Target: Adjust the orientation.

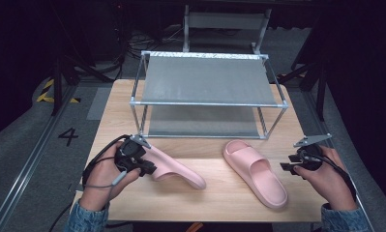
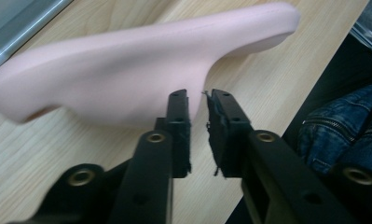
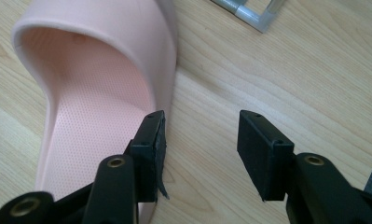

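Dark room all round, grey floor with rails and a painted "4" [image 1: 68,136] at the left; in the middle a light wooden tabletop [image 1: 215,193] carrying a two-tier metal rack [image 1: 207,94] with grey shelves toward the far edge. In front of the rack, two pink slippers. Left slipper [image 1: 173,169] tipped on its side, sole edge up, toe toward the middle of the tabletop, heel end at the left hand-held gripper [image 1: 144,166]. Left hand-held gripper [image 2: 198,114] nearly closed, only a narrow slit between the black jaws, tips right at the slipper's [image 2: 141,70] pink upper; pinched or merely touching, cannot tell from the left gripper view. Denim sleeve [image 2: 347,126] at the right of that view. Right slipper [image 1: 256,174] flat on its sole, opening up, lying aslant, toe toward the near right edge, apart from the left slipper. Right hand-held gripper [image 1: 287,167] just beside it on the right, held level. Right hand-held gripper [image 3: 200,149] open, wide gap, bare wood between the jaws, one jaw over the slipper's [image 3: 90,121] side wall, the other over the tabletop. Corner of the rack frame [image 3: 251,11] at the top of the right gripper view.
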Available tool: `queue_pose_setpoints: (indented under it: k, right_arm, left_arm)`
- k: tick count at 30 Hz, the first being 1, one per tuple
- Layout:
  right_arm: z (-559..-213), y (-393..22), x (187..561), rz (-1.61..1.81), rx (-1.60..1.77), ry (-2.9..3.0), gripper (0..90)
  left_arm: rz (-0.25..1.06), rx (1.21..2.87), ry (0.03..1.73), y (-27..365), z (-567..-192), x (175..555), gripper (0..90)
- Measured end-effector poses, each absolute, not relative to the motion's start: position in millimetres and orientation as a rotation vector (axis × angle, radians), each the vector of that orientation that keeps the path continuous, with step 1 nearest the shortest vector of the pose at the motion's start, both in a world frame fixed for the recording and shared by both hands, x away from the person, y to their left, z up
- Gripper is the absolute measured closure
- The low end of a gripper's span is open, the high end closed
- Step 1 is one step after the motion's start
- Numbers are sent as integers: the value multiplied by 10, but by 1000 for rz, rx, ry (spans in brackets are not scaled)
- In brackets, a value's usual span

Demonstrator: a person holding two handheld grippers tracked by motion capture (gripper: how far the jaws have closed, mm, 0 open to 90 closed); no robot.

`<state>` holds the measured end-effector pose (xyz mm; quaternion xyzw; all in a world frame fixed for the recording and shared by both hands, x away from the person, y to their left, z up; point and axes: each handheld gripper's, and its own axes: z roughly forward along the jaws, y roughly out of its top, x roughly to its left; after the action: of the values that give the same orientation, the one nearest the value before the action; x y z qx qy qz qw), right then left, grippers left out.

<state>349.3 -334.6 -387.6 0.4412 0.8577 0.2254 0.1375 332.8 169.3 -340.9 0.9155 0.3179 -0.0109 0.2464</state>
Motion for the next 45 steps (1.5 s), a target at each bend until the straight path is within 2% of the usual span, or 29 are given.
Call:
queue_pose_setpoints:
  k: [4, 11, 16, 25, 34, 39, 45]
  right_arm:
    - [-3889, -3344, 3463, 642, 1270, 2498, 544]
    - [-3928, -3384, 3403, 611, 1282, 2510, 552]
    - [-3931, -3402, 3354, 606, 1284, 2506, 552]
    - [-3935, -3458, 3290, 590, 1287, 2494, 550]
    - [-3940, -3546, 3199, 579, 1296, 2471, 550]
    - [-3933, -3618, 3109, 583, 1298, 2442, 549]
    - [-3920, -3703, 3006, 630, 1357, 2366, 522]
  left_arm:
    - [-109, 2517, 776, 1571, -3460, 3355, 867]
    - [-132, 2546, 731, 1427, -3561, 3451, 898]
    - [-90, 2534, 703, 1369, -3642, 3527, 900]
    - [-112, 2524, 704, 1359, -3757, 3650, 900]
    - [-19, 2444, 692, 1310, -3720, 3756, 899]
    - [77, 2367, 652, 1243, -3738, 3841, 753]
    - [197, 2306, 635, 1130, -3735, 3908, 459]
